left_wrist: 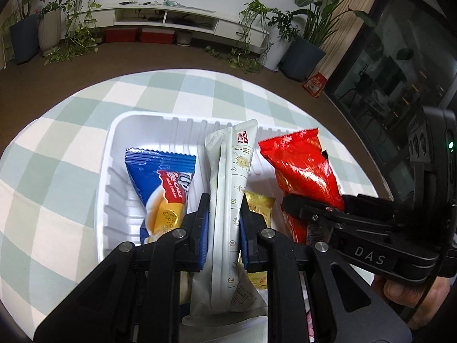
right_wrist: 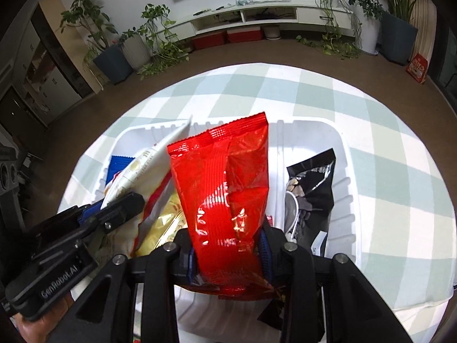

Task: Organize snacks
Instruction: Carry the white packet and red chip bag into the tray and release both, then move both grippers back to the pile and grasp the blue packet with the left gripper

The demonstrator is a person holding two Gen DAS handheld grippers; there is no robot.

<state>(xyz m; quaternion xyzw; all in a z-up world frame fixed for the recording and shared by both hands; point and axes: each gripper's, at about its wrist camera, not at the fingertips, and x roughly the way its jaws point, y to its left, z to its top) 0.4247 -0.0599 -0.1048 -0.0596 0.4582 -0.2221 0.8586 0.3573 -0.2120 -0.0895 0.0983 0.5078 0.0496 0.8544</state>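
Both claws: black angular linkages, silver round screws, blue ribbed pads (left_wrist: 203,230). "DAS" printed on right claw (left_wrist: 297,205), "GenRobot.AI" on left claw (right_wrist: 114,208). Bare skin seen at the grips

Your red snack bag (right_wrist: 225,200) is shiny, crinkly plastic w/ bright glints. The white pouch (left_wrist: 228,200) in your left tool (left_wrist: 224,228) looks matt & smooth, like paper-ish plastic. The blue cake wrapper (left_wrist: 160,183) is glossy w/ a zigzag edge. The gold packet (left_wrist: 260,208) is shiny foil. The black bag (right_wrist: 314,188) is glossy too. The white tray (left_wrist: 114,171) is thin, smooth plastic w/ ribbed walls. Your tools are matt black plastic w/ shiny metal pins & ribbed blue pads (left_wrist: 204,234). The counter (left_wrist: 57,143) wears a soft, matt checked cloth.
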